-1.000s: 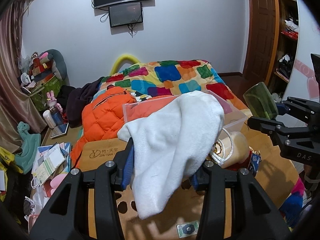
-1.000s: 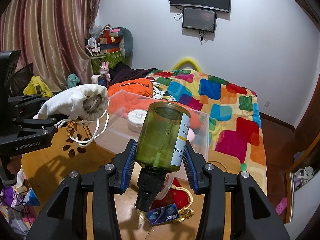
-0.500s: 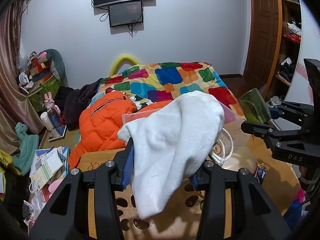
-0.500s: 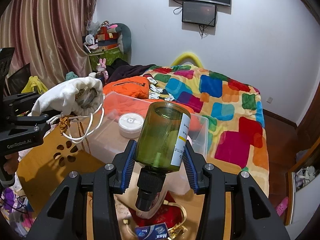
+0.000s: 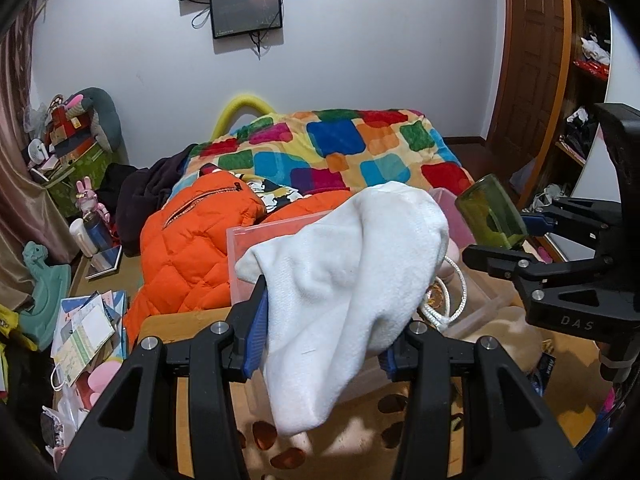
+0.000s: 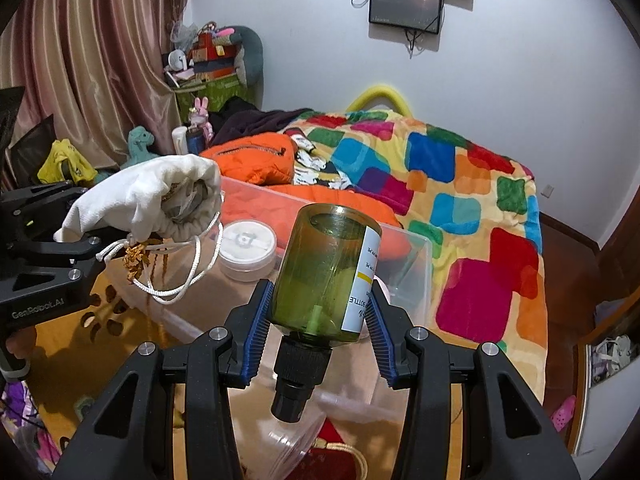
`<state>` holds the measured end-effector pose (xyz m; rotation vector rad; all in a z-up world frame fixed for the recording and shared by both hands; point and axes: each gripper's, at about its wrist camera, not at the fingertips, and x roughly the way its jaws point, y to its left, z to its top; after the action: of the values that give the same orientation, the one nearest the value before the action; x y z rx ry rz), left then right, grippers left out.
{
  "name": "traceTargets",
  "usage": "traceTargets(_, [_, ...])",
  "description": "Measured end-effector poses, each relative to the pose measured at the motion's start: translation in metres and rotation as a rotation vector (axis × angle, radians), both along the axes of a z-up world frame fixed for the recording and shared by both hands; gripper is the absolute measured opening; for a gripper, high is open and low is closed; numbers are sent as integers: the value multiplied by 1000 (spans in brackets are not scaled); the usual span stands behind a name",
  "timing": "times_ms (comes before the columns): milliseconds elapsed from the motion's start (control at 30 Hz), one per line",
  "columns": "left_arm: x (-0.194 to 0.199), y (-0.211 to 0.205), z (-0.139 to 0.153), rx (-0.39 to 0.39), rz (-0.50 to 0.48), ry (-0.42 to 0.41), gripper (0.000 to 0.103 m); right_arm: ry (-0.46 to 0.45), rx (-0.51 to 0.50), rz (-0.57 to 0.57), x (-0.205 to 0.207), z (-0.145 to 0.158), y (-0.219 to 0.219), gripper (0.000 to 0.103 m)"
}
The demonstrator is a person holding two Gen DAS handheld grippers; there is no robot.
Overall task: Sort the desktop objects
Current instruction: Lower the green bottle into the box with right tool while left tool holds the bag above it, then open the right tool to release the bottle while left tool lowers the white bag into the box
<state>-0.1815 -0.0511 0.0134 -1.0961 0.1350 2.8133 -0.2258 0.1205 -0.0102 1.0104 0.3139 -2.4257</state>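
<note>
My left gripper (image 5: pixel 322 344) is shut on a white drawstring pouch (image 5: pixel 344 280), held in the air over the near edge of a clear plastic bin (image 5: pixel 256 236). The pouch also shows in the right wrist view (image 6: pixel 148 196), its cords hanging down. My right gripper (image 6: pixel 316 324) is shut on a green bottle (image 6: pixel 320 276) with a black cap and white label, held cap toward the camera above the bin (image 6: pixel 416 268). A round white lidded jar (image 6: pixel 248 248) lies inside the bin.
The bin stands on a wooden table (image 5: pixel 188 320) with a leaf pattern. Behind it an orange jacket (image 5: pixel 192 232) and a bed with a colourful quilt (image 5: pixel 344 148). A red pouch with gold cord (image 6: pixel 332 456) lies on the table below the bottle. Clutter fills the floor at left (image 5: pixel 80 332).
Both grippers have moved forward and up with their loads, from above the table to over the bin. The bin and jar now lie closer beneath them.
</note>
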Motion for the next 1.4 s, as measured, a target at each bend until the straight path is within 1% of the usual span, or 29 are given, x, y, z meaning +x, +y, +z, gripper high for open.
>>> traceTargets(300, [-16, -3, -18, -3, 7, -41, 45, -50, 5, 16, -12, -15, -10, 42])
traceTargets(533, [-19, 0, -28, -14, -9, -64, 45, -78, 34, 43, -16, -21, -19, 41])
traceTargets(767, [-19, 2, -37, -23, -23, -87, 45, -85, 56, 61, -14, -25, -25, 41])
traceTargets(1133, [-19, 4, -36, -35, -33, -93, 47, -92, 38, 62, -10, -26, -23, 41])
traceTargets(1400, [-17, 8, -34, -76, -39, -80, 47, -94, 25, 52, -10, -27, -22, 41])
